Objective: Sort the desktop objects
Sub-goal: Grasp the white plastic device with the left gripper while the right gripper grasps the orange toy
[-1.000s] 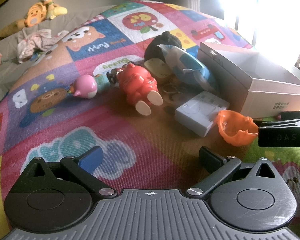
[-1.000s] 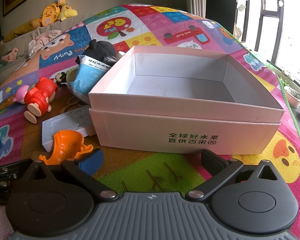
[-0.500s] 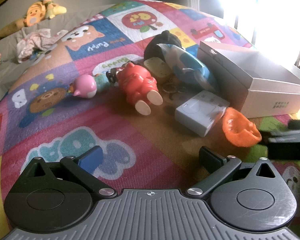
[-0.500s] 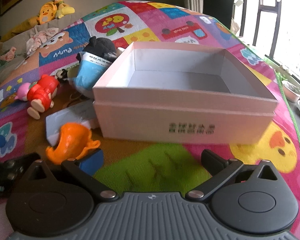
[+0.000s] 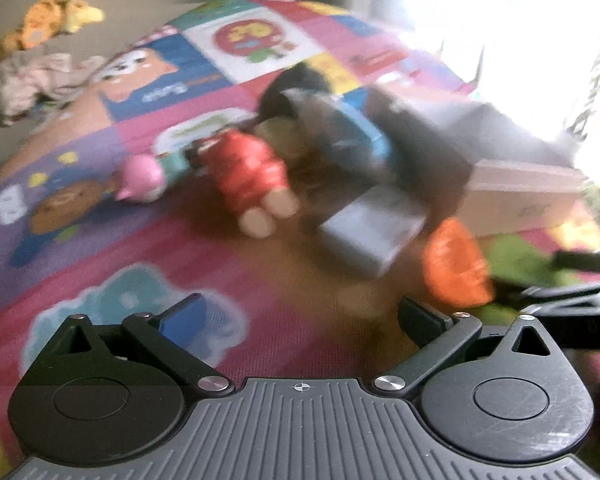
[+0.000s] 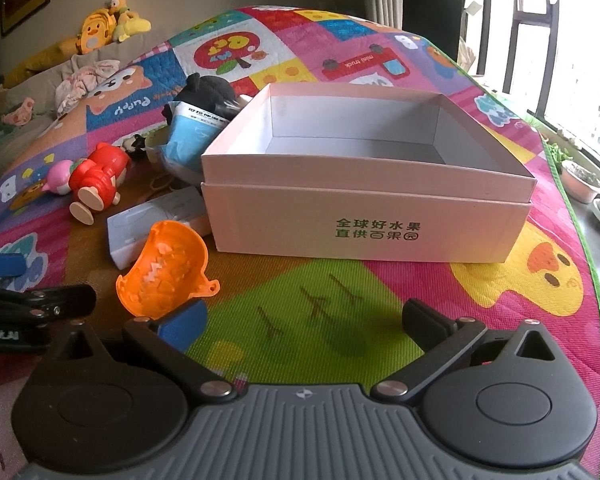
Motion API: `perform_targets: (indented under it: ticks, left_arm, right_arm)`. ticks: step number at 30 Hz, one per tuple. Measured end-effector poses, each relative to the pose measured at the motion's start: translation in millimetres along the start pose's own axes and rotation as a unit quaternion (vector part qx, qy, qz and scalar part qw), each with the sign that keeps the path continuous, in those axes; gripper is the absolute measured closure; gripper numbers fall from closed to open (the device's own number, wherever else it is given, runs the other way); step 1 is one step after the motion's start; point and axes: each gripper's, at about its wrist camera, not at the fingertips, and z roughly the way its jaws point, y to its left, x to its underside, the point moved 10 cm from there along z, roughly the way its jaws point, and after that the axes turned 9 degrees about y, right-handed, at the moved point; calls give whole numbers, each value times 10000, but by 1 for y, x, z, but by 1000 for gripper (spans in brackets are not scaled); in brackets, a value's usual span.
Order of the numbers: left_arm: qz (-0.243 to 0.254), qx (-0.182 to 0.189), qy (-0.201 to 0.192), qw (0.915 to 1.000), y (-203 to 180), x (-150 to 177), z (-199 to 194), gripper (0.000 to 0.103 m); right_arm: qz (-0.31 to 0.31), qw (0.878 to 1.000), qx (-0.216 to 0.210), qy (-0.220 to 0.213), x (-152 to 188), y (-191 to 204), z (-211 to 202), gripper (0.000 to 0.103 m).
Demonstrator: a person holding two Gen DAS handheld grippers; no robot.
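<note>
An empty white cardboard box [image 6: 380, 236] stands on the colourful play mat, also in the blurred left wrist view [image 5: 520, 196]. Left of it lie an orange plastic toy [image 6: 168, 272] [image 5: 456, 268], a white flat case [image 6: 152, 224] [image 5: 372, 236], a red figure [image 6: 96, 184] [image 5: 252, 176], a pink toy [image 6: 60, 176] [image 5: 140, 176], a blue pouch [image 6: 192, 136] and a black plush [image 6: 208, 88]. My right gripper [image 6: 300, 316] is open and empty, its left finger beside the orange toy. My left gripper [image 5: 300, 312] is open and empty, short of the toys.
The mat [image 6: 320, 320] ends in a green edge [image 6: 596, 300] at the right, with plant pots [image 6: 580, 180] and a window beyond. Plush toys [image 6: 108, 28] and crumpled cloth [image 6: 84, 84] lie at the far left on grey bedding.
Both grippers have drawn back a little from the box and toys. The orange toy has tipped so its hollow side faces the right gripper. The left view is now motion-blurred.
</note>
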Motion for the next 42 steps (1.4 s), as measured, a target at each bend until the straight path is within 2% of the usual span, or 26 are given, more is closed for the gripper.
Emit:
perform_targets:
  ticks: [2, 5, 6, 8, 11, 14, 16, 18, 21, 23, 27, 30, 33, 34, 36, 39, 42]
  left_arm:
    - [-37, 30, -9, 10000, -4, -7, 5, 0]
    - [194, -414, 29, 9990, -7, -20, 22, 0]
    - [256, -420, 124, 9987, -8, -22, 28, 0]
    - [422, -508, 40, 9978, -9, -31, 30, 0]
    - [705, -1201, -261, 9899, 2, -38, 25, 0]
    - [611, -1429, -313, 9874, 20, -36, 20, 0]
    - [451, -1304, -352, 9898, 28, -36, 16, 0]
    - [447, -986, -415, 9933, 26, -36, 12, 0]
    - [422, -294, -265, 9983, 9, -37, 16, 0]
    - [353, -45, -166, 9992, -3, -40, 22, 0]
    - [347, -95, -77, 9993, -18, -54, 38, 0]
    - [233, -41, -6, 9997, -24, -63, 51, 0]
    - [327, -100, -48, 9994, -30, -65, 54, 3]
    - [372, -123, -65, 9992, -31, -64, 54, 7]
    - [388, -125, -76, 9991, -29, -60, 50, 22]
    - [336, -248, -121, 9991, -15, -48, 36, 21]
    - [288, -217, -109, 9993, 2, -23, 13, 21]
  right_arm:
    - [-18, 10000, 5, 13, 0, 0, 0, 0]
    - [-76, 9999, -4, 67, 0, 1, 0, 0]
    - [-97, 9999, -18, 87, 0, 1, 0, 0]
    - [-110, 9999, -29, 96, 0, 1, 0, 0]
    - [-104, 9999, -29, 91, 0, 1, 0, 0]
    - [-97, 9999, -28, 77, 0, 0, 0, 0]
    - [-92, 9999, -26, 71, 0, 1, 0, 0]
    - [-88, 9999, -27, 67, -1, 0, 0, 0]
    - [-98, 9999, -25, 73, 0, 1, 0, 0]
    - [-164, 9998, -50, 129, 0, 1, 0, 0]
    - [-413, 9983, -255, 330, 7, -1, -7, 0]
    - [-473, 9981, -349, 177, 13, -4, -12, 0]
    - [-467, 9982, -305, 197, 13, -3, -12, 0]
    - [-462, 9983, -297, 197, 13, -2, -12, 0]
    - [-459, 9982, -314, 230, 13, -3, -12, 0]
    - [-438, 9982, -310, 275, 13, -2, -11, 0]
    - [-448, 9980, -311, 312, 13, -2, -11, 0]
